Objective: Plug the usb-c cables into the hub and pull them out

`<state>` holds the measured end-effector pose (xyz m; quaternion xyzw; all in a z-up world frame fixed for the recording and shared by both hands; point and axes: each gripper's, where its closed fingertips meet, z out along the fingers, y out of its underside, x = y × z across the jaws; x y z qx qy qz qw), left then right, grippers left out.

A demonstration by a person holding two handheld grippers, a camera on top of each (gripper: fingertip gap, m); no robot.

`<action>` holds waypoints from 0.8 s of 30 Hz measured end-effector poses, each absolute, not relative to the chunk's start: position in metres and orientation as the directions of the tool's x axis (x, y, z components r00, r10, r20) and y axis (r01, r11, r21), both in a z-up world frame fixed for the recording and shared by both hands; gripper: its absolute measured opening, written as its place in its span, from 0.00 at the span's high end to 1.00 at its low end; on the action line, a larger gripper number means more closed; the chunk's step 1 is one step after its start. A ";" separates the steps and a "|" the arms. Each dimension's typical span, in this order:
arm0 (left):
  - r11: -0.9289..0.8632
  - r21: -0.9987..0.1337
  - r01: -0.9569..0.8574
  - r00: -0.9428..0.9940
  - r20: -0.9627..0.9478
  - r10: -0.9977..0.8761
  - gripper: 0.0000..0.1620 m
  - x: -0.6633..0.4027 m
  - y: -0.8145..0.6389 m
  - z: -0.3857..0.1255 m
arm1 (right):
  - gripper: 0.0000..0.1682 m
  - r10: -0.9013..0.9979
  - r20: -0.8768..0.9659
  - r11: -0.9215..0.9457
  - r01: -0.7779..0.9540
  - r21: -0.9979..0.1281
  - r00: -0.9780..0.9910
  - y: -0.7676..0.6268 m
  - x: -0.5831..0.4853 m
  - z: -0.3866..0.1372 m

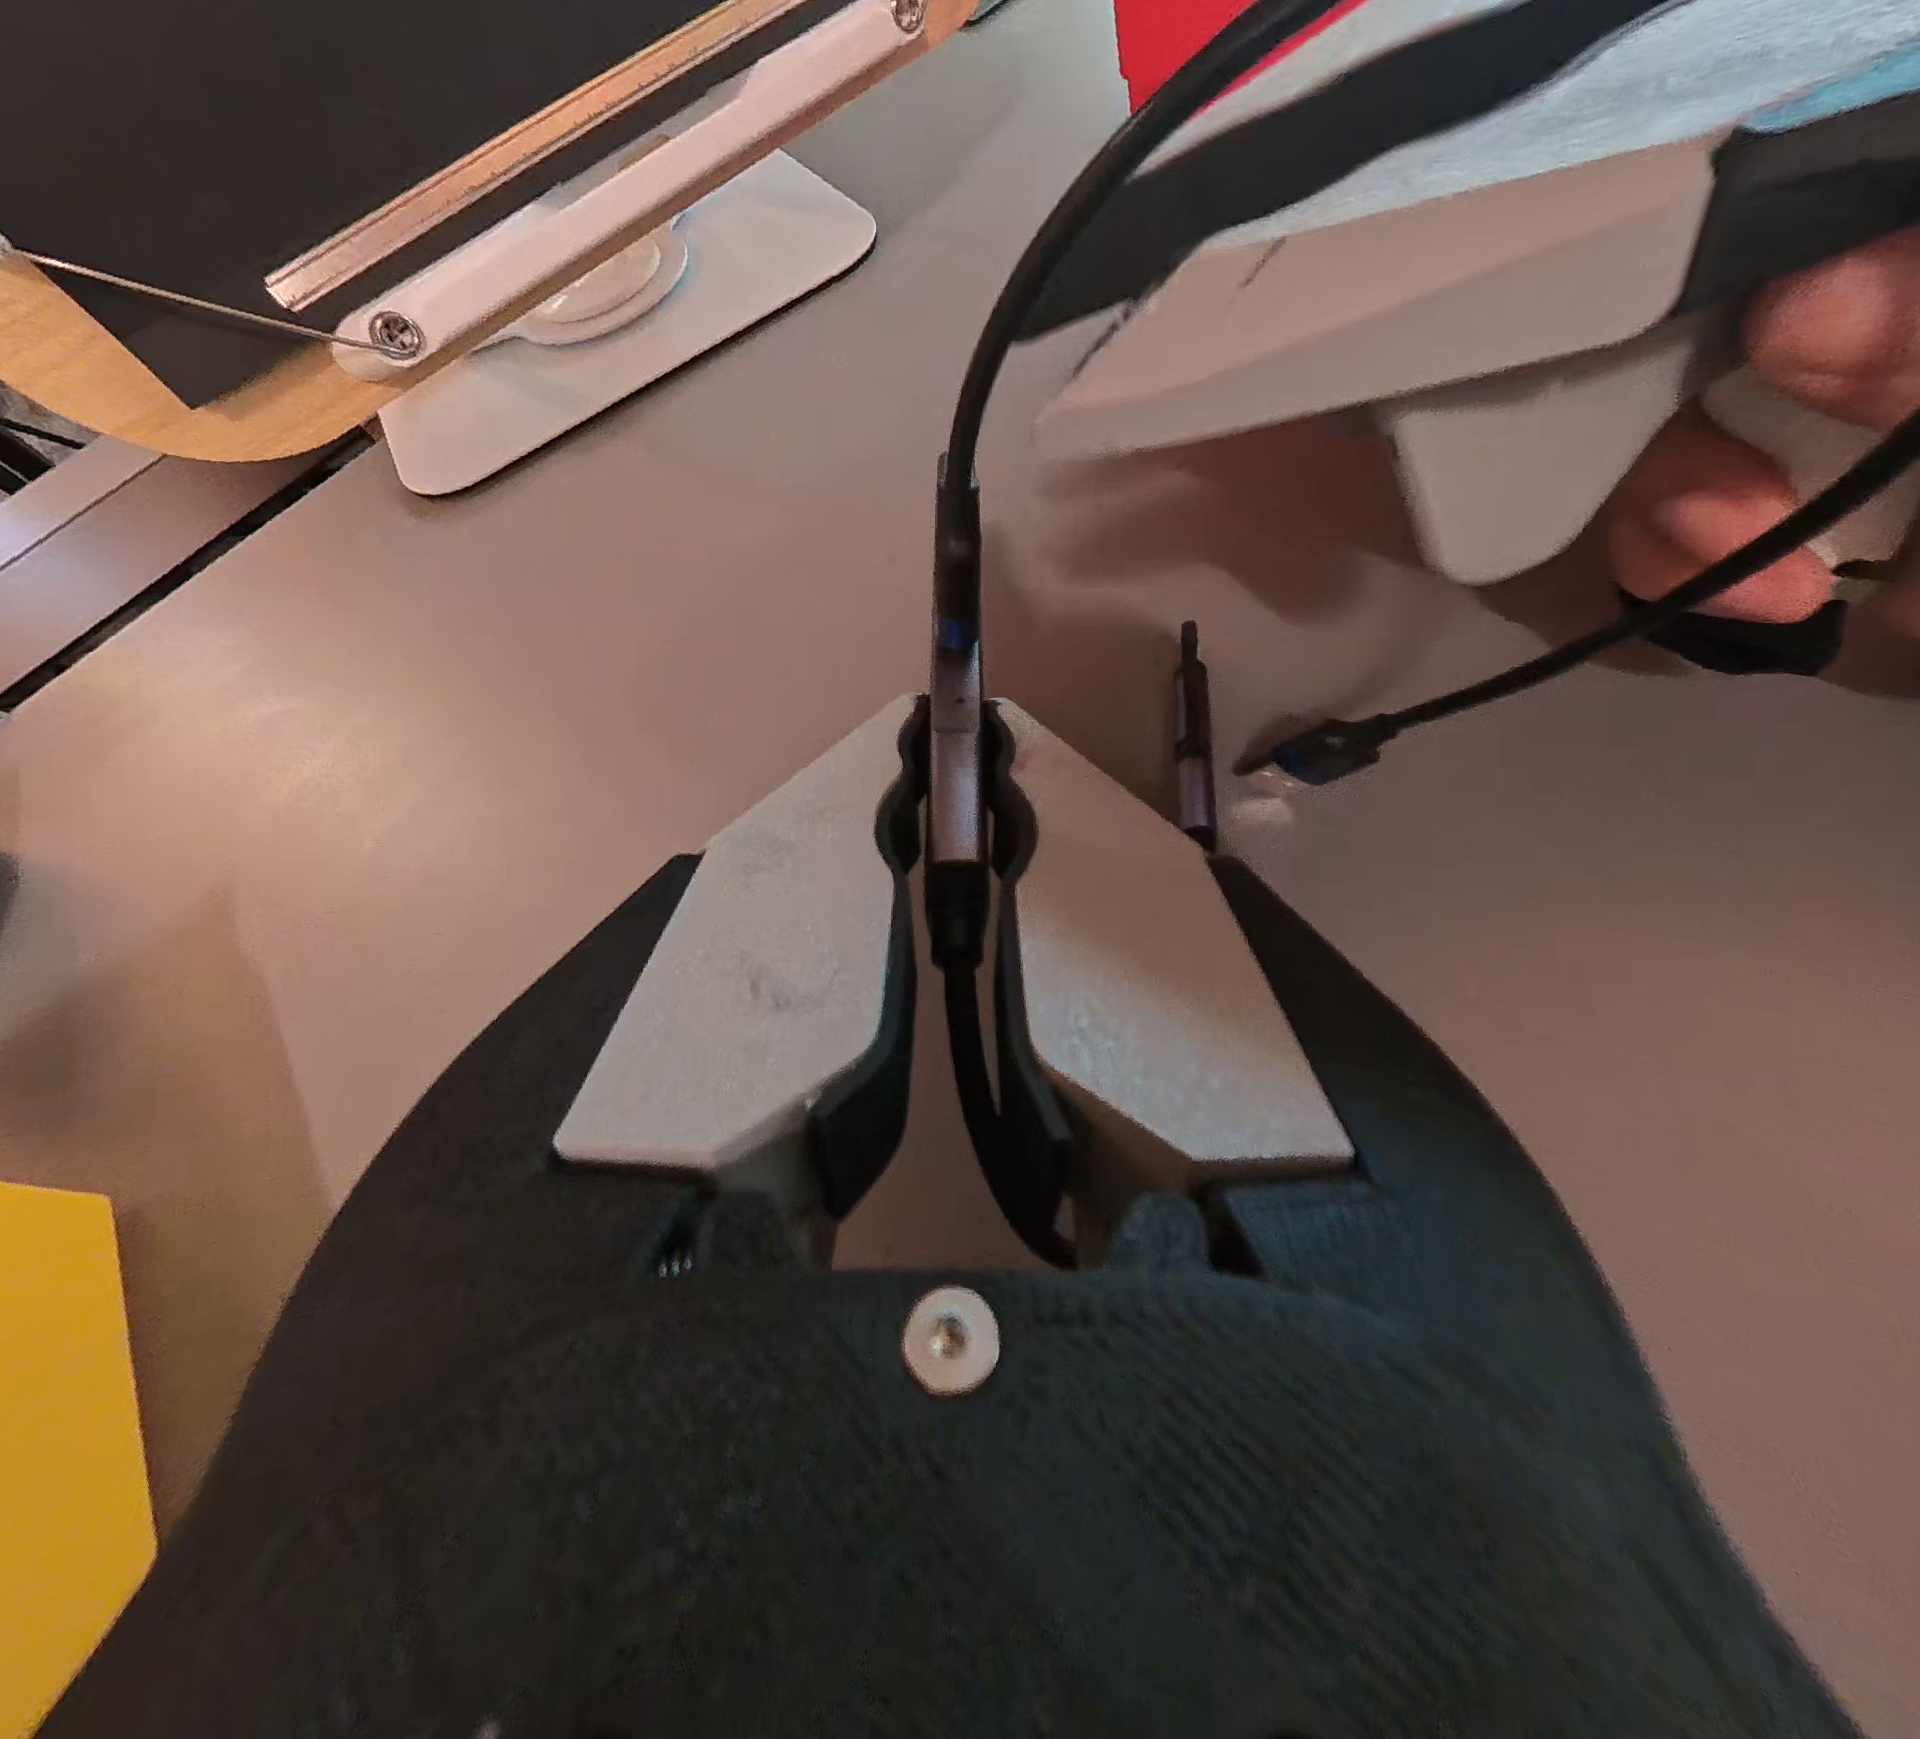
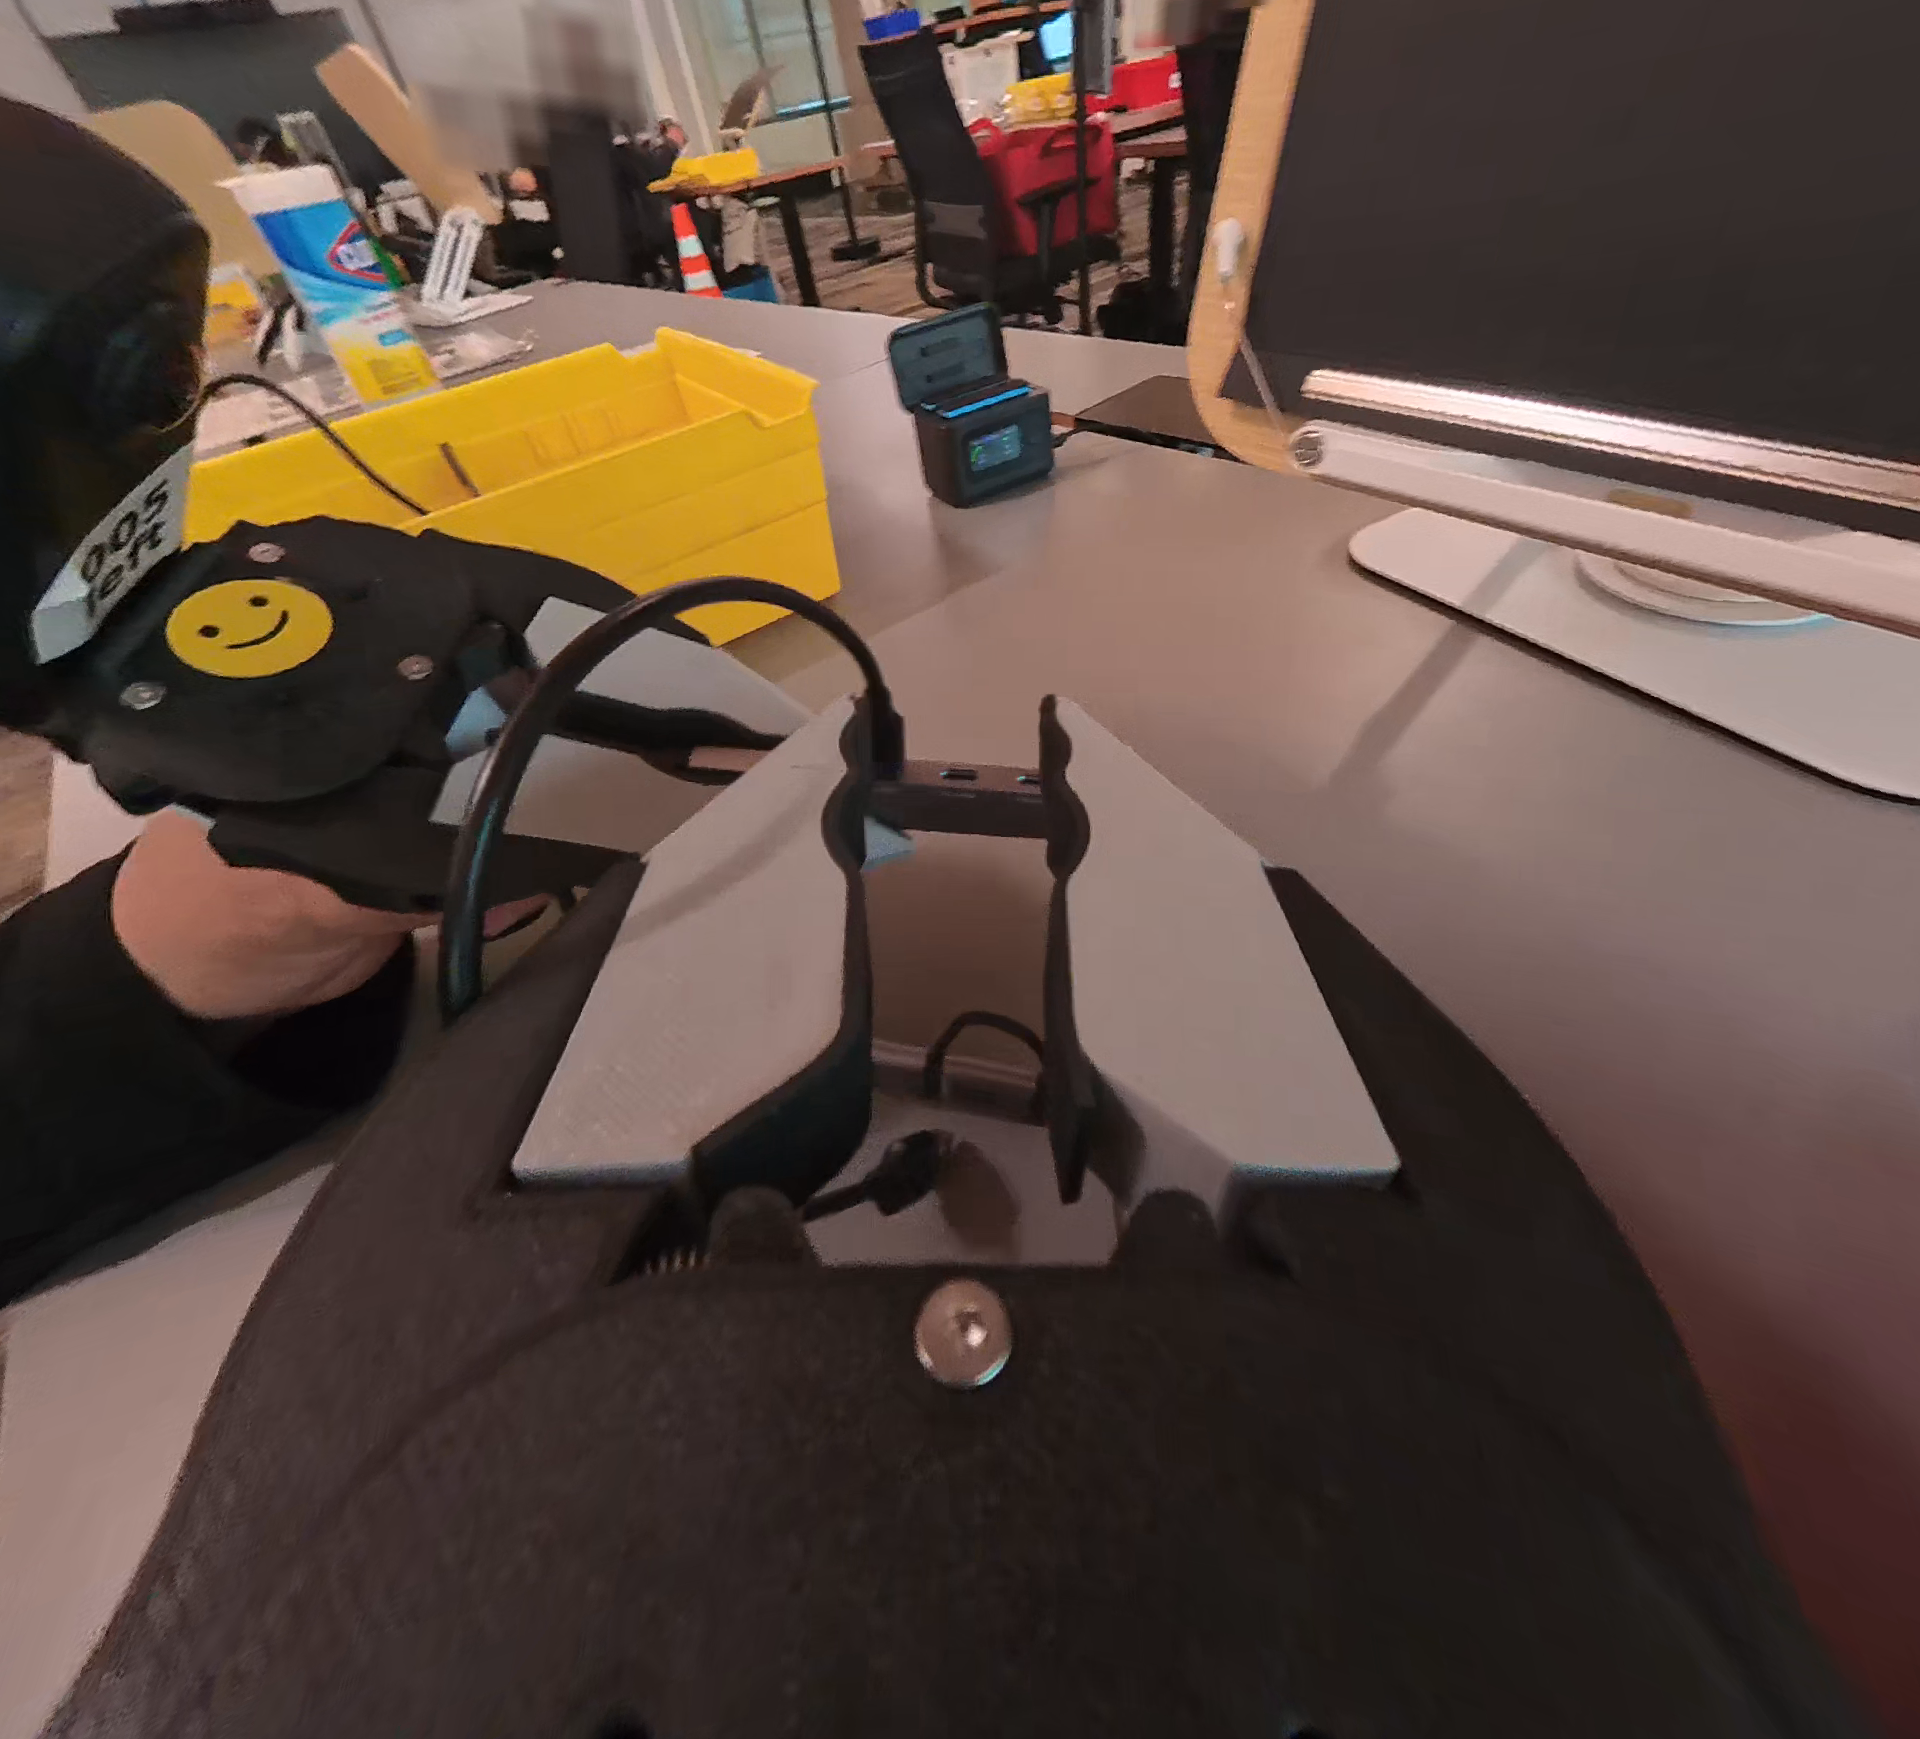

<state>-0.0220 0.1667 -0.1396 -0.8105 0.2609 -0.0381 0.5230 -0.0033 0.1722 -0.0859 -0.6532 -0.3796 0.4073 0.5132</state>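
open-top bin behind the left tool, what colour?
Yellow bin; clearest in the right wrist view, behind the left tool.

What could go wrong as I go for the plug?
The left gripper pinches the hub only at its fingertips, so the hub could twist when the open right gripper pulls the plugged cable. A loose plug dangles on its cable near the right hand and might snag.

From the hub [image 2: 971, 796], I see bare grey table [image 2: 1299, 754] running right to the monitor's white base [image 2: 1621, 640], which blocks that side. Behind the hub, the yellow bin [image 2: 582, 474] and dark charging case [image 2: 982, 411] stand in the way. A black cable [image 2: 665, 650] loops over its left end.
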 end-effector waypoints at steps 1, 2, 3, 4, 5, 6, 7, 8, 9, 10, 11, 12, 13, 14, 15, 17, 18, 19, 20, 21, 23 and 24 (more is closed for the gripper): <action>-0.309 -0.870 -0.384 0.860 -0.215 -0.463 0.96 -0.022 0.167 -0.138 | 0.83 0.925 -0.144 -0.186 0.089 -0.979 0.352 0.168 -0.007 -0.087; -0.300 -0.874 -0.382 0.858 -0.215 -0.466 0.96 -0.021 0.166 -0.136 | 0.83 0.934 -0.143 -0.185 0.100 -0.978 0.327 0.163 -0.010 -0.088; -0.288 -0.878 -0.382 0.855 -0.217 -0.471 0.96 -0.019 0.165 -0.133 | 0.83 0.940 -0.138 -0.182 0.115 -0.977 0.311 0.159 -0.013 -0.090; -0.268 -0.883 -0.386 0.846 -0.223 -0.485 0.96 -0.016 0.164 -0.131 | 0.83 0.943 -0.128 -0.175 0.131 -0.976 0.307 0.158 -0.015 -0.092; -0.248 -0.885 -0.394 0.836 -0.232 -0.498 0.96 -0.012 0.162 -0.128 | 0.84 0.943 -0.113 -0.165 0.144 -0.976 0.312 0.158 -0.017 -0.094; -0.236 -0.883 -0.405 0.829 -0.246 -0.502 0.96 -0.010 0.162 -0.128 | 0.86 0.943 -0.100 -0.155 0.153 -0.976 0.317 0.157 -0.018 -0.096; -0.233 -0.876 -0.422 0.822 -0.261 -0.506 0.96 -0.008 0.161 -0.129 | 0.90 0.943 -0.090 -0.148 0.163 -0.975 0.320 0.157 -0.019 -0.097; -0.234 -0.868 -0.439 0.815 -0.275 -0.510 0.96 -0.007 0.161 -0.131 | 0.94 0.945 -0.083 -0.143 0.172 -0.975 0.316 0.156 -0.019 -0.098; -0.234 -0.860 -0.453 0.813 -0.292 -0.504 0.96 -0.007 0.161 -0.132 | 0.95 0.946 -0.082 -0.144 0.179 -0.973 0.314 0.156 -0.020 -0.099; -0.230 -0.855 -0.464 0.812 -0.307 -0.497 0.96 -0.008 0.162 -0.133 | 0.95 0.946 -0.081 -0.144 0.184 -0.972 0.314 0.156 -0.020 -0.100; -0.227 -0.855 -0.466 0.811 -0.311 -0.496 0.96 -0.007 0.162 -0.133 | 0.95 0.946 -0.086 -0.150 0.186 -0.971 0.311 0.156 -0.020 -0.100; -0.226 -0.860 -0.458 0.813 -0.302 -0.497 0.96 -0.007 0.162 -0.132 | 0.95 0.947 -0.093 -0.155 0.184 -0.971 0.308 0.156 -0.020 -0.100; -0.224 -0.869 -0.442 0.817 -0.286 -0.502 0.96 -0.006 0.162 -0.132 | 0.95 0.946 -0.105 -0.165 0.177 -0.970 0.306 0.156 -0.019 -0.099; -0.228 -0.877 -0.422 0.819 -0.262 -0.510 0.96 -0.004 0.162 -0.133 | 0.95 0.946 -0.119 -0.178 0.173 -0.969 0.302 0.156 -0.019 -0.100; -0.246 -0.881 -0.404 0.824 -0.235 -0.515 0.96 -0.004 0.162 -0.135 | 0.95 0.948 -0.141 -0.194 0.167 -0.967 0.286 0.155 -0.019 -0.100; -0.260 -0.882 -0.393 0.824 -0.213 -0.524 0.92 -0.001 0.163 -0.137 | 0.95 0.951 -0.194 -0.232 0.140 -0.963 0.240 0.149 -0.022 -0.098; -0.267 -0.874 -0.406 0.816 -0.215 -0.536 0.90 0.002 0.162 -0.140 | 0.95 0.951 -0.198 -0.236 0.142 -0.961 0.236 0.149 -0.022 -0.099; -0.270 -0.863 -0.426 0.809 -0.231 -0.540 0.88 0.003 0.161 -0.144 | 0.95 0.953 -0.195 -0.233 0.148 -0.961 0.232 0.148 -0.022 -0.099; -0.269 -0.851 -0.451 0.805 -0.257 -0.535 0.89 0.002 0.162 -0.146 | 0.95 0.955 -0.189 -0.226 0.153 -0.962 0.228 0.147 -0.022 -0.099; -0.260 -0.843 -0.472 0.801 -0.287 -0.526 0.91 0.001 0.162 -0.146 | 0.95 0.957 -0.182 -0.220 0.154 -0.963 0.228 0.147 -0.021 -0.099; -0.245 -0.839 -0.486 0.798 -0.311 -0.517 0.91 0.000 0.162 -0.144 | 0.95 0.959 -0.183 -0.218 0.148 -0.965 0.217 0.145 -0.021 -0.098; -0.241 -0.843 -0.481 0.799 -0.308 -0.516 0.91 0.001 0.162 -0.143 | 0.95 0.959 -0.193 -0.225 0.141 -0.964 0.209 0.144 -0.021 -0.097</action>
